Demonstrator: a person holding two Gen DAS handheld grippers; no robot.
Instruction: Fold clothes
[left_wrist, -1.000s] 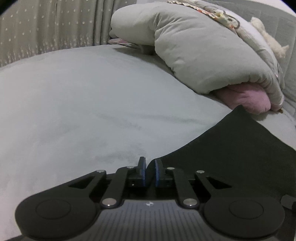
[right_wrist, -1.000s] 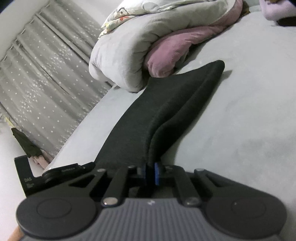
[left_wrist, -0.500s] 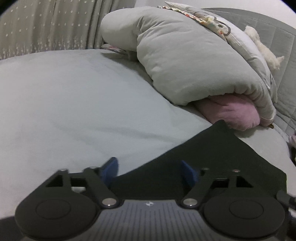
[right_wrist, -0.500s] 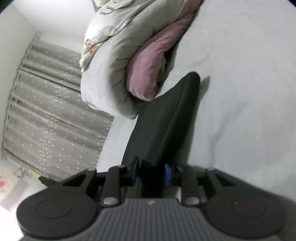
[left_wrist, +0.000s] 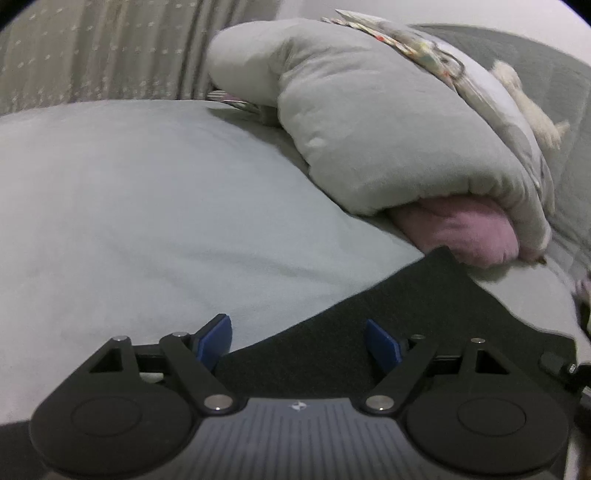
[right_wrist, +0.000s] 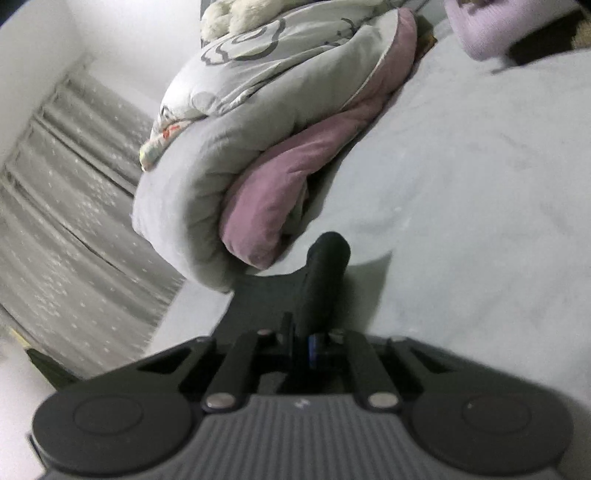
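A black garment (left_wrist: 424, 306) lies flat on the pale grey bed sheet (left_wrist: 147, 203), its far corner close to a pink blanket. My left gripper (left_wrist: 297, 334) is open just over its near edge, blue pads wide apart and gripping nothing. In the right wrist view the same black garment (right_wrist: 325, 280) rises as a narrow bunched fold straight out from my right gripper (right_wrist: 302, 338). Its jaws are closing, with the cloth pinched between the pads.
A rolled grey duvet (left_wrist: 369, 129) with a pink blanket (left_wrist: 461, 229) tucked under it lies across the far side of the bed. A cream plush toy (left_wrist: 524, 103) sits on top. Dotted grey curtains (left_wrist: 92, 55) hang behind. A lilac bundle (right_wrist: 491, 26) lies far right.
My left gripper went from shut on the garment's edge to wide open, and the cloth now lies flat under it. The right gripper swung round with its fold, which looks shorter and more bunched.
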